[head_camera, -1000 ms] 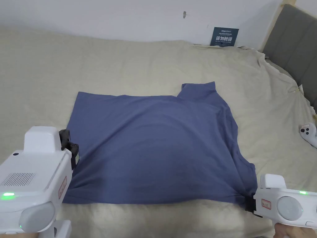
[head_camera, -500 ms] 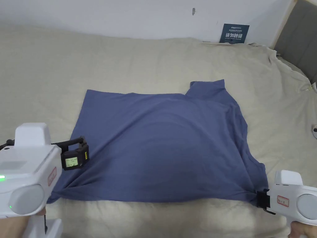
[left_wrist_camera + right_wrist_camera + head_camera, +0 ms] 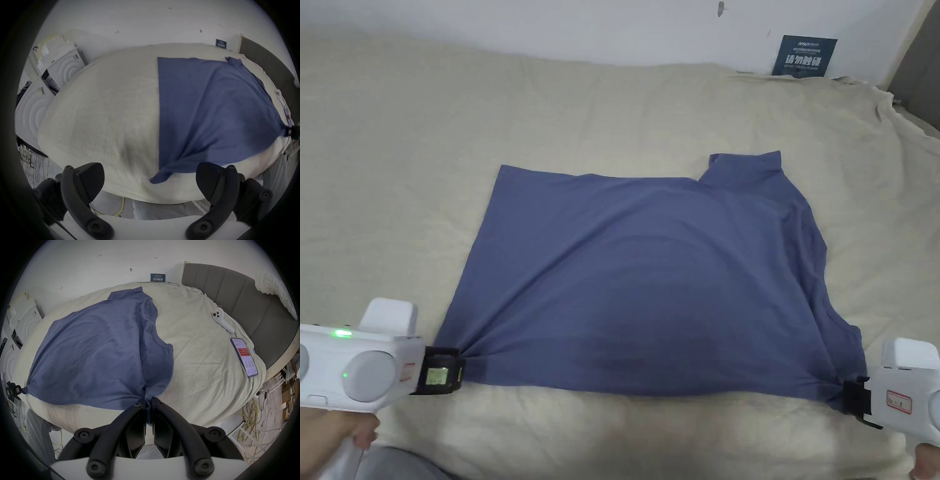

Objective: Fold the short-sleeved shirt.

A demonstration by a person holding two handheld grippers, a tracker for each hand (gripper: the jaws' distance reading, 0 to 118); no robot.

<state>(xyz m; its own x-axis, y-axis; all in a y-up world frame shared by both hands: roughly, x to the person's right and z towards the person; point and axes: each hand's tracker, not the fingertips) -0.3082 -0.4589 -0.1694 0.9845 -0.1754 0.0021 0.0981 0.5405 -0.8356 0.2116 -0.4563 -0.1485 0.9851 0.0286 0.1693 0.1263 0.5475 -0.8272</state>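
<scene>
Blue short-sleeved shirt (image 3: 650, 287), on bed (image 3: 394, 156): right tool (image 3: 148, 404) clamps lower-right corner; left tool (image 3: 150, 180) open at lower-left corner. Advice: close there first, keep hem taut.

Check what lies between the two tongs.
The near edge of the shirt spans it on the bed sheet, clearest in the head view; right tongs grip one corner, left tongs stand open.

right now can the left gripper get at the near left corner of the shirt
Probably yes: the left gripper has its jaws wide apart, and the shirt corner lies on the bed between them, nothing covering it.
</scene>
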